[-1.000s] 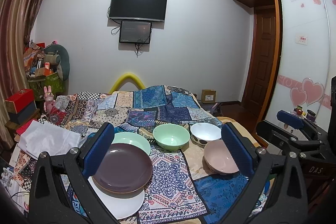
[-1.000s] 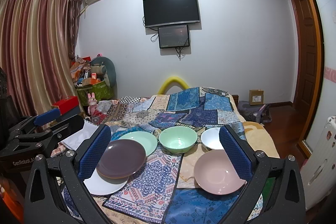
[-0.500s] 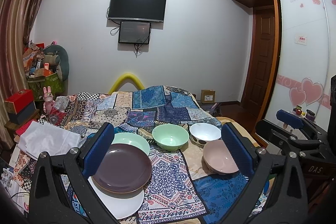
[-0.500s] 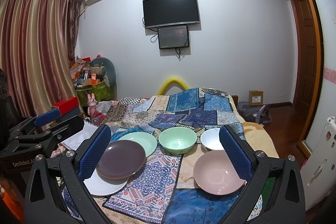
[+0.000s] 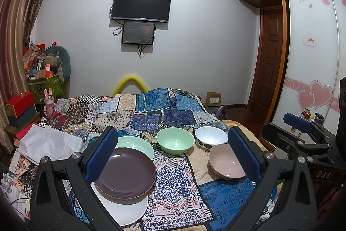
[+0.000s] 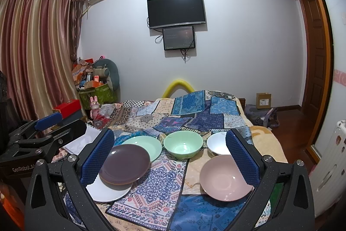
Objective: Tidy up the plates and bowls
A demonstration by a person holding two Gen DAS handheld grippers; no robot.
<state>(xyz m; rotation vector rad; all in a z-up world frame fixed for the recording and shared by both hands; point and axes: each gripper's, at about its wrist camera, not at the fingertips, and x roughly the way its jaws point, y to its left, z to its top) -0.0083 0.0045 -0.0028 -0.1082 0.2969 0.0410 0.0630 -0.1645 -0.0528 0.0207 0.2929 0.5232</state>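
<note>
— Walk me across the bed, left to right. What's laid out?

— Just inside the left pad of the left gripper (image 5: 173, 155) there's a purple plate (image 5: 127, 172) sitting on a white plate (image 5: 125, 209), so two plates are already stacked. Beyond them, touching the purple rim, lies a pale green plate (image 5: 136, 143). Roughly midway between the pads, further out, stands a green bowl (image 5: 174, 142). Next comes a white spotted bowl (image 5: 210, 139), and nearest the right pad a pink bowl (image 5: 226, 162).

— Why that arrangement, do you think?

— My guess: plates were gathered to one side and bowls to the other, so each kind can be nested into its own pile. The quilt (image 5: 173, 189) underneath is soft and rumpled, and the pink bowl seems to sit a bit tilted on it.

— And the jaws?

— Both sets are spread wide and hold nothing. The left gripper hangs above the near edge of the bed, touching no dish. The right gripper (image 6: 169, 155) looks the same: wide apart, empty, the pink bowl (image 6: 225, 176) just inside its right pad and the purple plate (image 6: 125, 163) just inside its left.

— So which goes first?

— I'd judge the green plate onto the stack, or one bowl into another. Nothing is gripped yet.
</note>
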